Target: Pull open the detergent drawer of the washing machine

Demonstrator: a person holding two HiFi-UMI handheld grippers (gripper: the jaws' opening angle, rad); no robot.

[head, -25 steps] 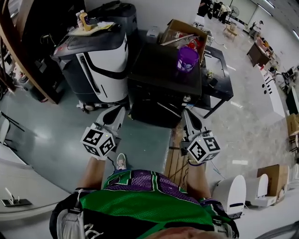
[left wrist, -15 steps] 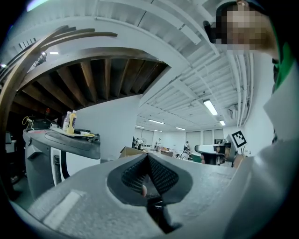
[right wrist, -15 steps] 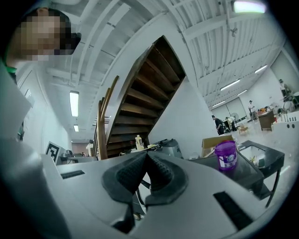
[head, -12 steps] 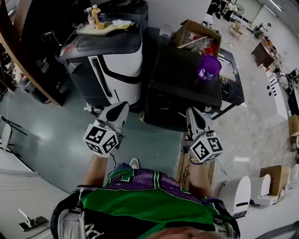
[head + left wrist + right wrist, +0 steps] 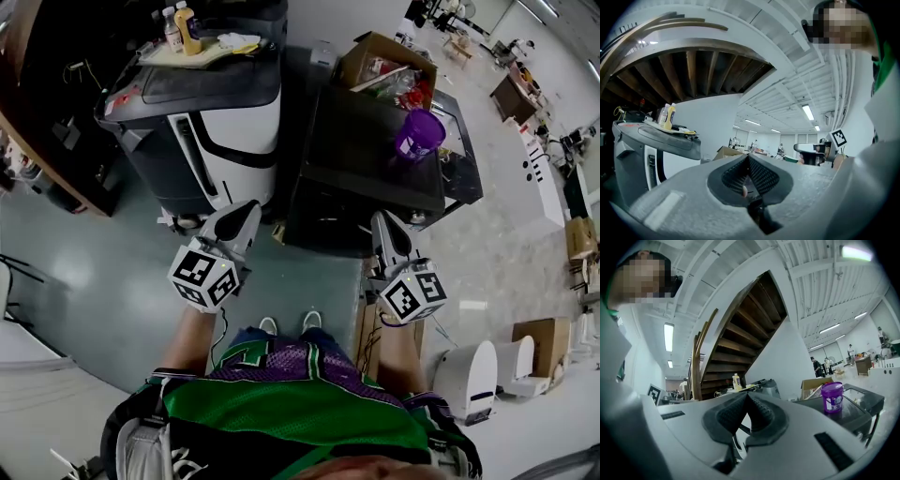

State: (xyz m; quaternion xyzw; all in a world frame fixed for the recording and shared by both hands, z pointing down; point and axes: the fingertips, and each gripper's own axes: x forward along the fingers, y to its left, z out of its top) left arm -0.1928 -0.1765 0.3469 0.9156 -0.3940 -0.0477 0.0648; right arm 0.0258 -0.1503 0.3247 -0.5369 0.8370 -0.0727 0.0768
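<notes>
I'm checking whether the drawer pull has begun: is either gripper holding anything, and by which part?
Nothing is held. The left gripper and the right gripper each have their jaws closed together with nothing between them.

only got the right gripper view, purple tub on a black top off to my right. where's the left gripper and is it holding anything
observer: in its own view the left gripper is shut, with nothing between the jaws.
operator: ok what's it lined up with
observer: in the head view its tip sits in front of the gap between the white and grey machine and the black appliance, and it touches neither.
operator: anything on the floor near my right side
observer: wooden slats lie on the floor below the right gripper.
</notes>
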